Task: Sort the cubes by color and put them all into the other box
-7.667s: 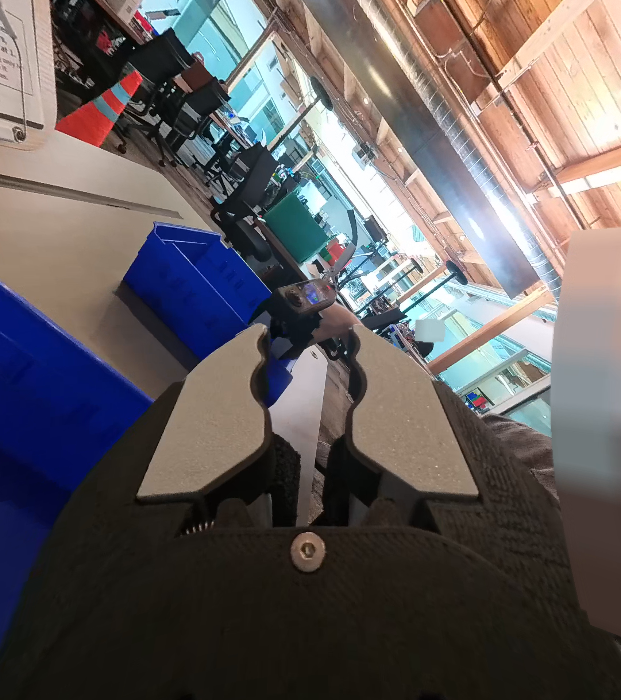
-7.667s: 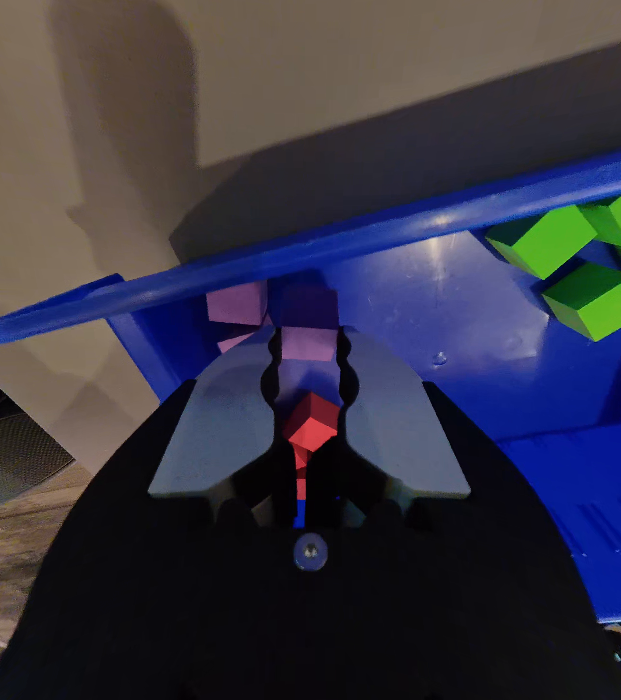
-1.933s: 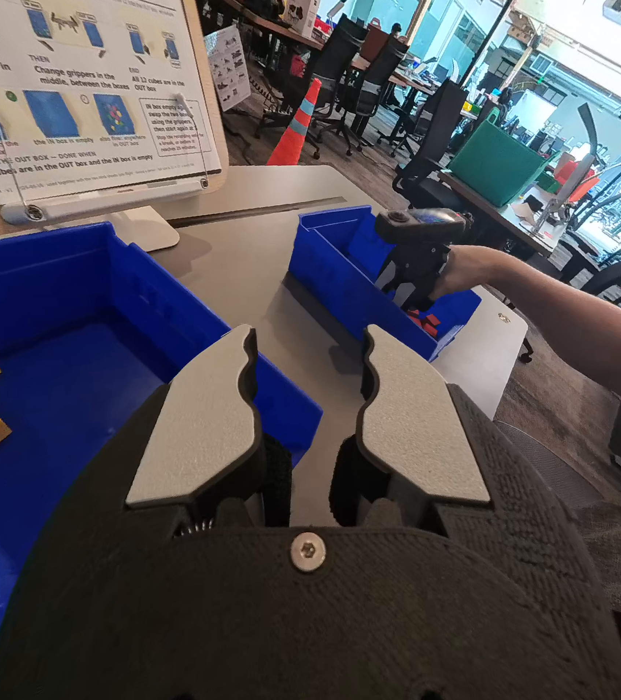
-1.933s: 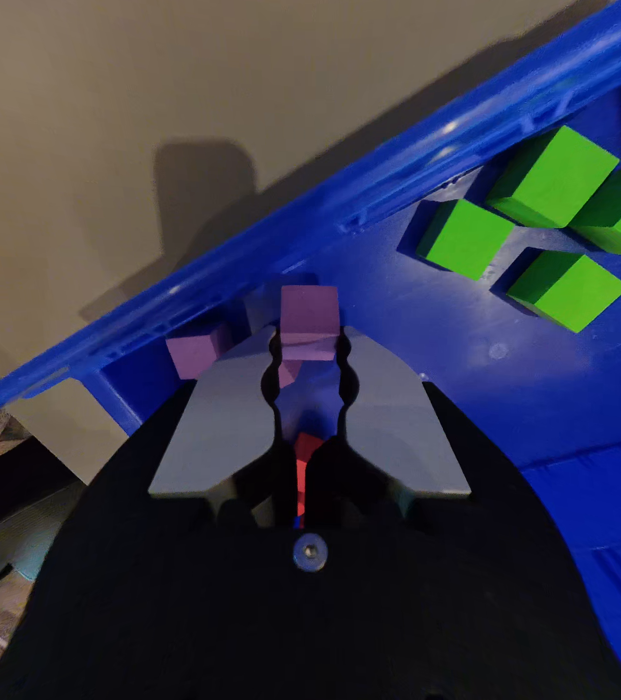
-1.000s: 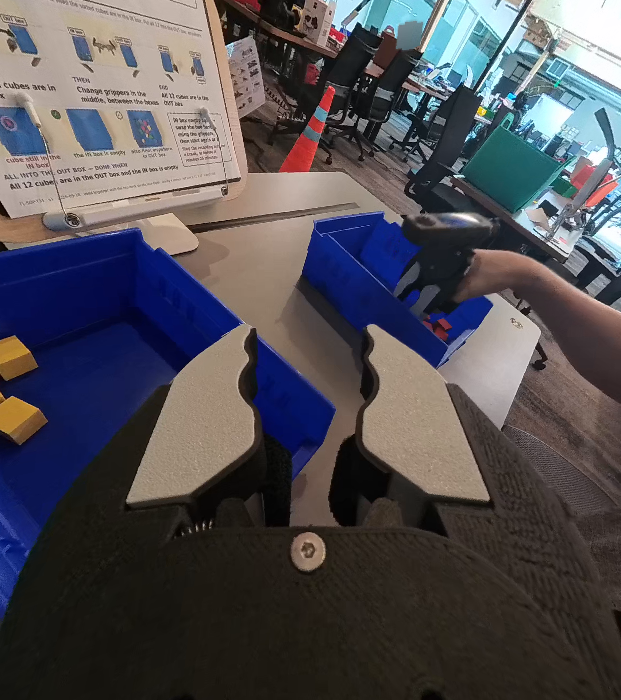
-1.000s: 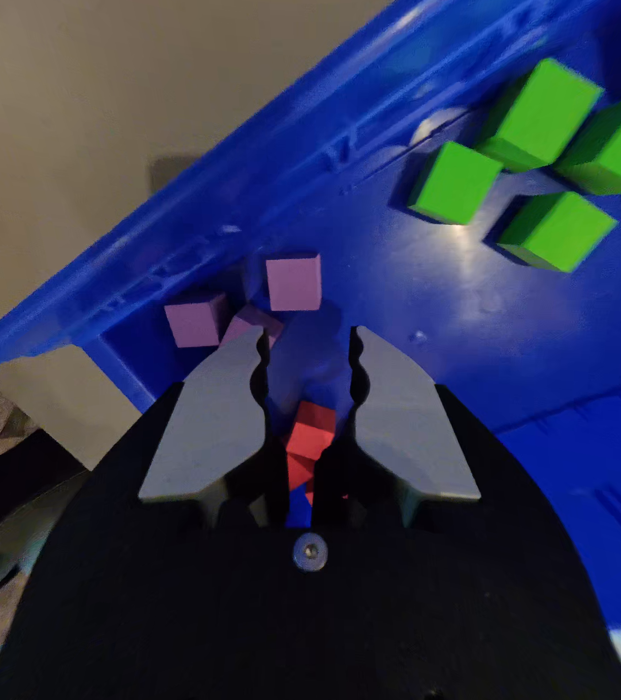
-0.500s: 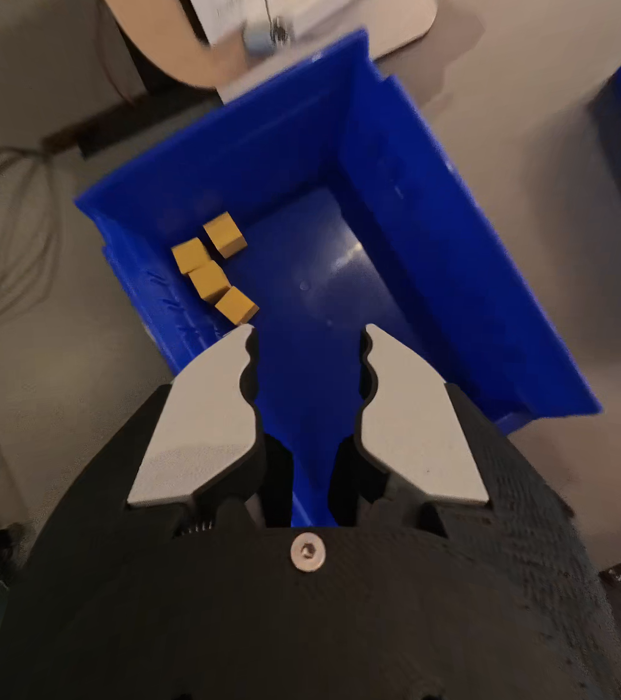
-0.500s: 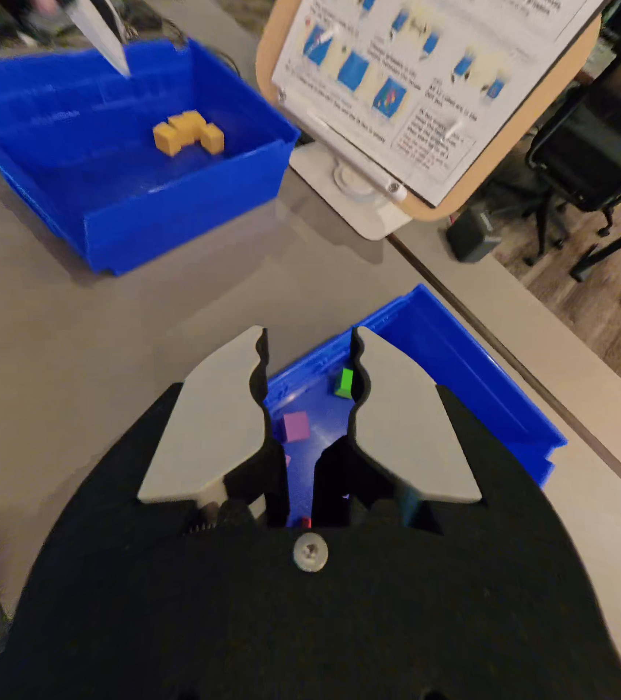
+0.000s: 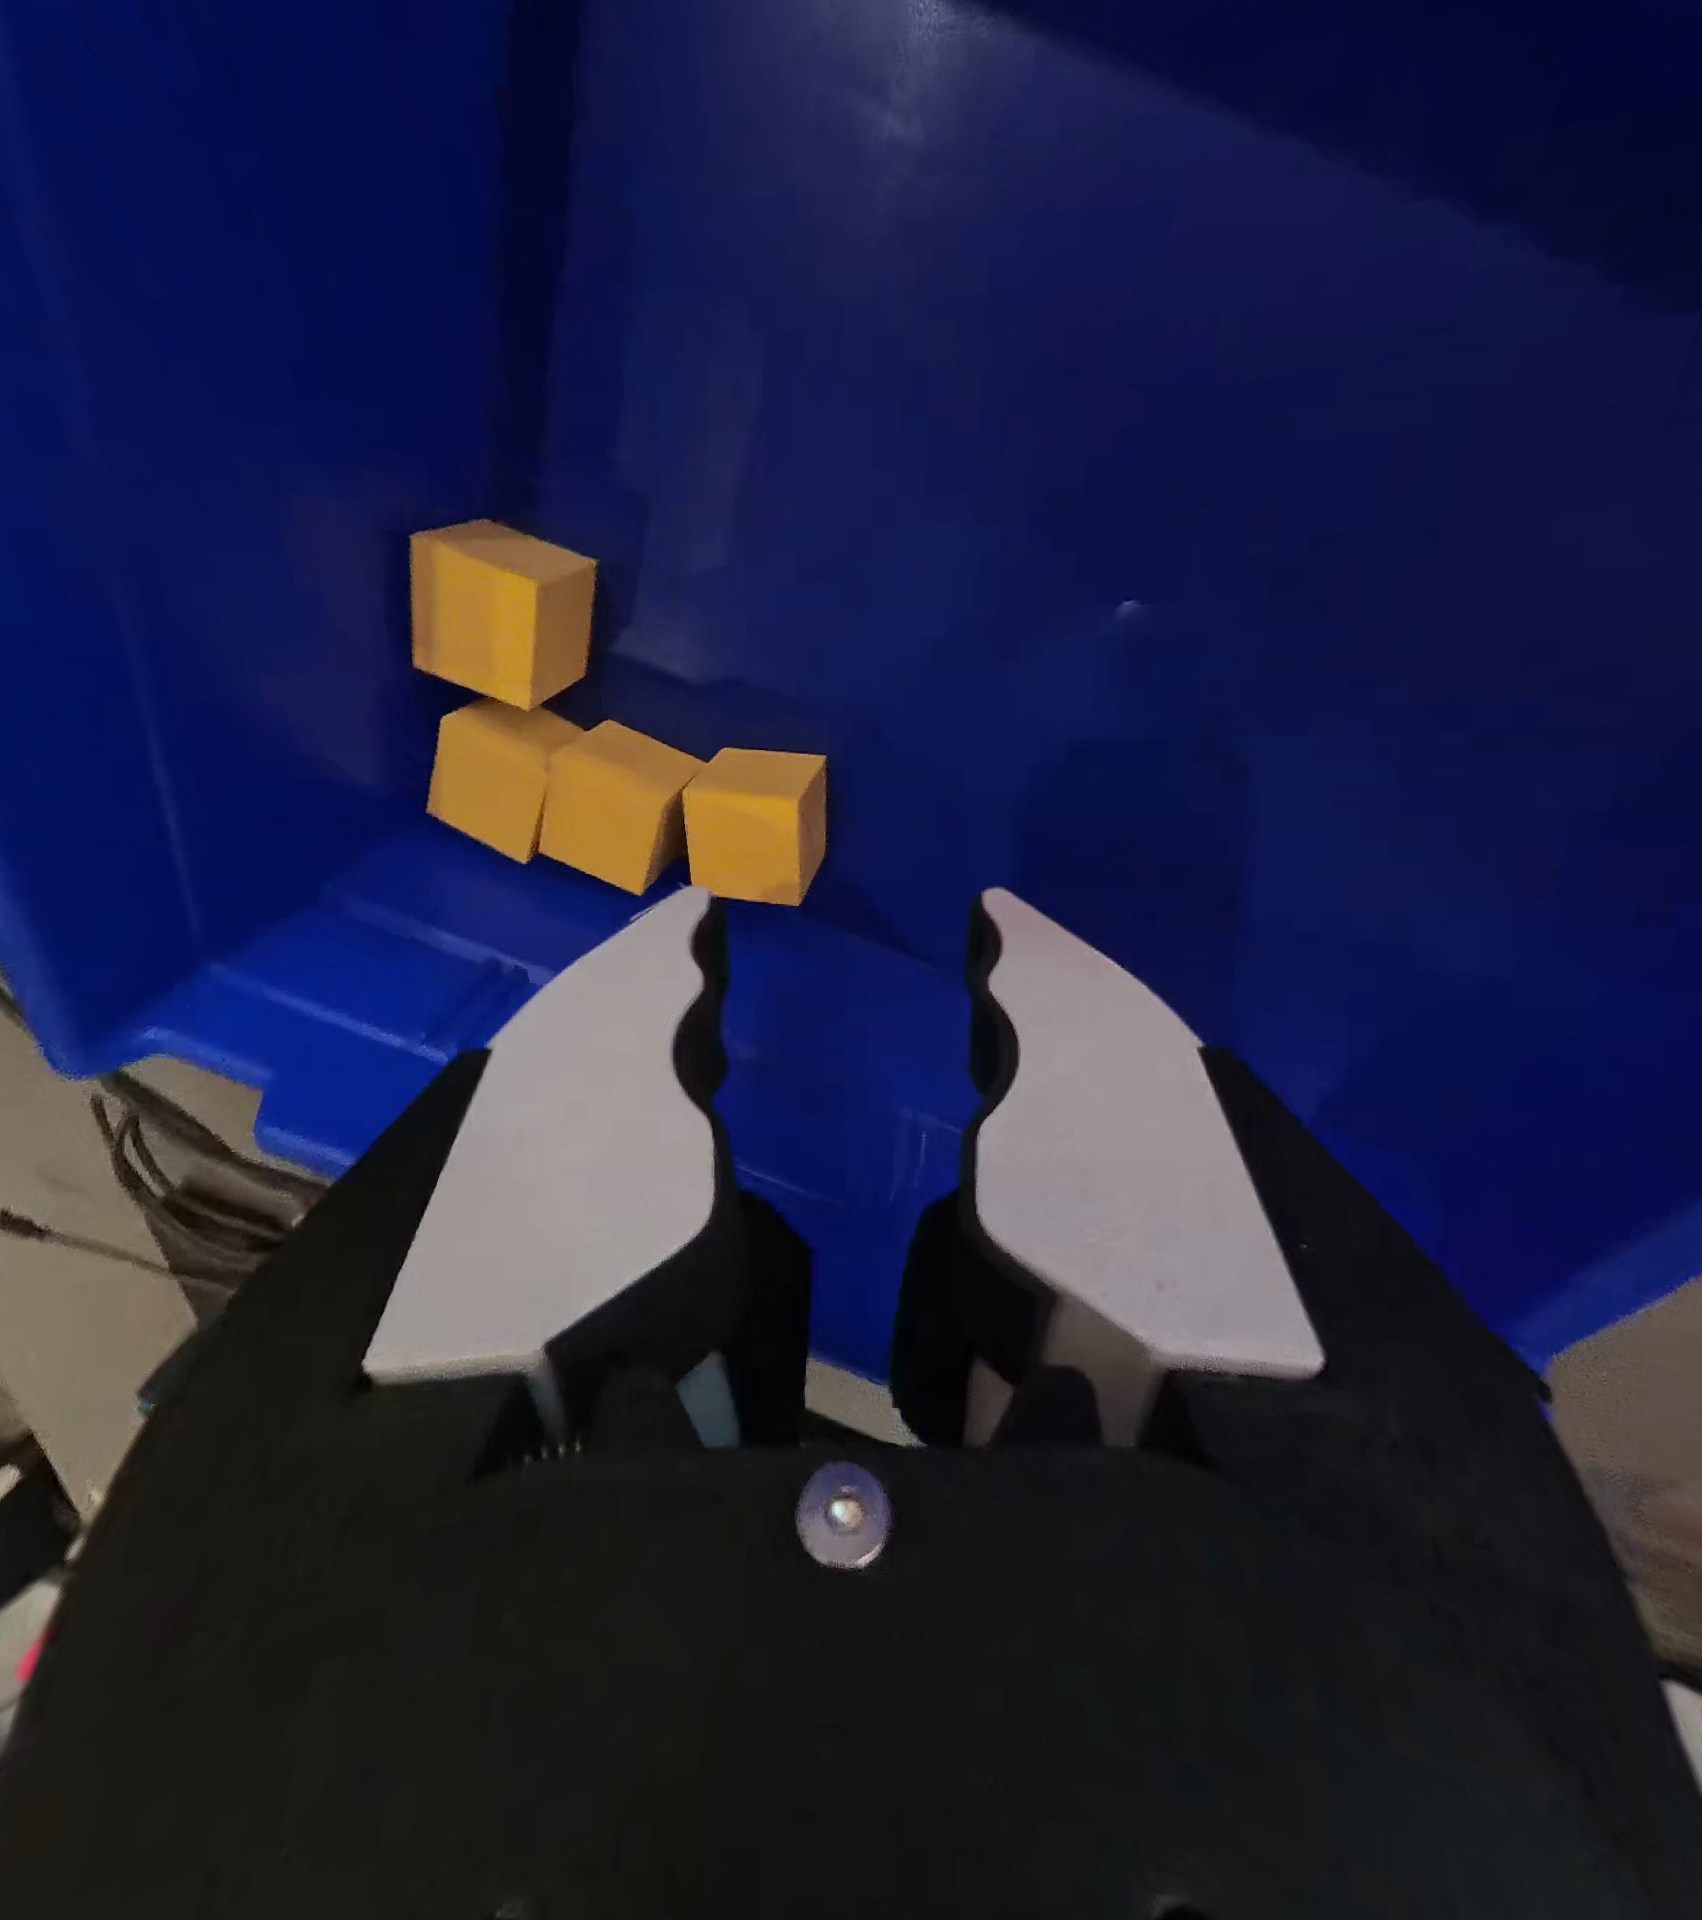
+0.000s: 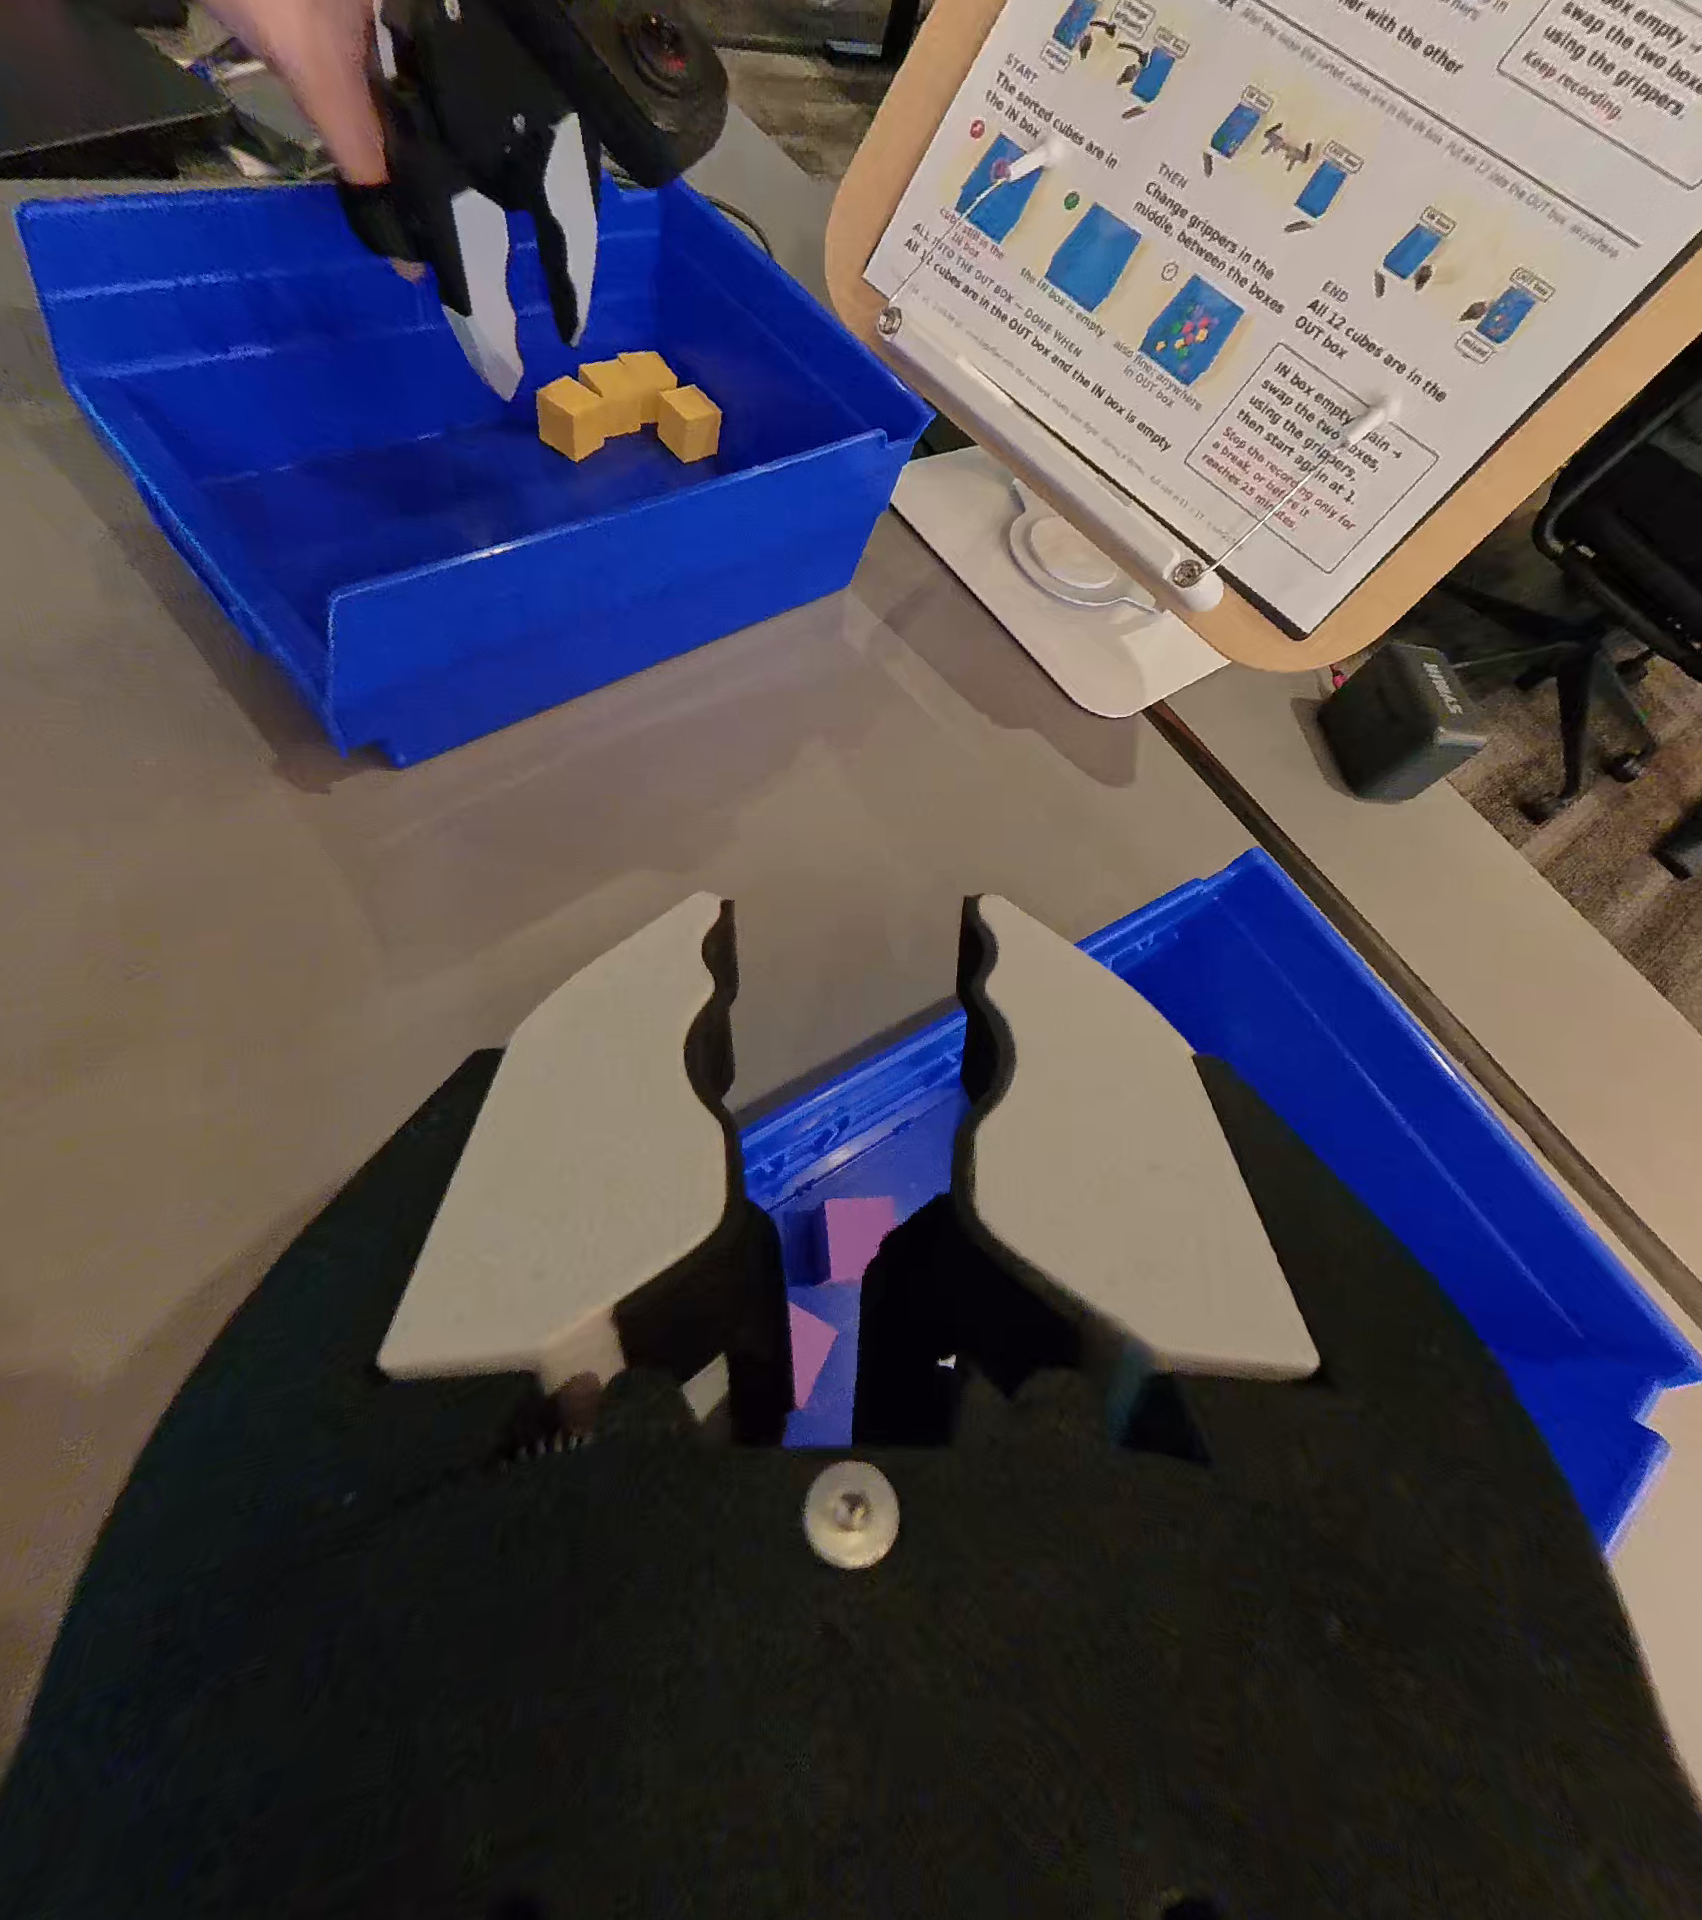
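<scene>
Left gripper, fingers parted, nears yellow cubes; right gripper, also parted, seemingly above purple cubes.

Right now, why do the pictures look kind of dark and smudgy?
In the left wrist view, the camera sits deep inside the blue bin, so its walls look shadowy, and the yellow cubes are slightly motion-blurred. In the right wrist view, the light is dim and warm, the far left gripper is a bit smeared, the instruction board bends from wide-angle distortion, and the table shows soft reflections.
</scene>
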`<state>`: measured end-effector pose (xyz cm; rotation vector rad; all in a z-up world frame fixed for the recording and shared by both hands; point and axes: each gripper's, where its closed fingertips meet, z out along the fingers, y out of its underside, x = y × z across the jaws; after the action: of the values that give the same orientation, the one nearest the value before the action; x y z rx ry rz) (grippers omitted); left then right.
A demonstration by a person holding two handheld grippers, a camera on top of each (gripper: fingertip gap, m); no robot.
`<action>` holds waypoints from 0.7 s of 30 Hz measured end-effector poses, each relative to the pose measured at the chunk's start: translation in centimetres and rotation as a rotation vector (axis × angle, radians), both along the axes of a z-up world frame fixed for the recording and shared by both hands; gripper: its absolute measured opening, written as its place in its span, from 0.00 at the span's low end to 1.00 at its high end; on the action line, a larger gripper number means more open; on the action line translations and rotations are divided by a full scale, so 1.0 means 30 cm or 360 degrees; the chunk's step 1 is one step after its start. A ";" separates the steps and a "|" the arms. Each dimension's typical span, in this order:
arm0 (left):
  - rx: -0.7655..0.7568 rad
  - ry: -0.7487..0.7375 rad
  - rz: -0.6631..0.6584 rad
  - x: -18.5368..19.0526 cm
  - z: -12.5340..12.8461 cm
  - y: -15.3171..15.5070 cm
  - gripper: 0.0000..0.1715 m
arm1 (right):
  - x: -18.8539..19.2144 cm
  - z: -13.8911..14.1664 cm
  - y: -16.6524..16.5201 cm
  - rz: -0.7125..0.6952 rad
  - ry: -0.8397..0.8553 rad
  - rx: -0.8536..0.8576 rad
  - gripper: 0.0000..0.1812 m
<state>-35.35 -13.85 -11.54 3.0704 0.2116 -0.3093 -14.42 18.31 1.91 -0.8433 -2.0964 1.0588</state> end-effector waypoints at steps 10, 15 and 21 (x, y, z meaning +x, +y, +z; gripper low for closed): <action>-0.0163 -0.0108 -0.0102 -0.040 -0.043 -0.043 0.27 | -0.014 -0.011 0.002 -0.0019 -0.0008 0.0016 0.23; -0.0304 -0.0105 -0.0055 -0.067 -0.070 -0.060 0.28 | -0.017 -0.015 -0.007 -0.0010 -0.0011 0.0027 0.23; -0.0375 -0.0147 0.0029 -0.070 -0.091 -0.061 0.29 | -0.014 -0.008 0.005 -0.0026 0.0005 0.0031 0.22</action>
<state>-37.45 -15.69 -14.26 2.8396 0.1847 -0.1769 -14.84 18.47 1.67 -0.8475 -2.0908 1.0292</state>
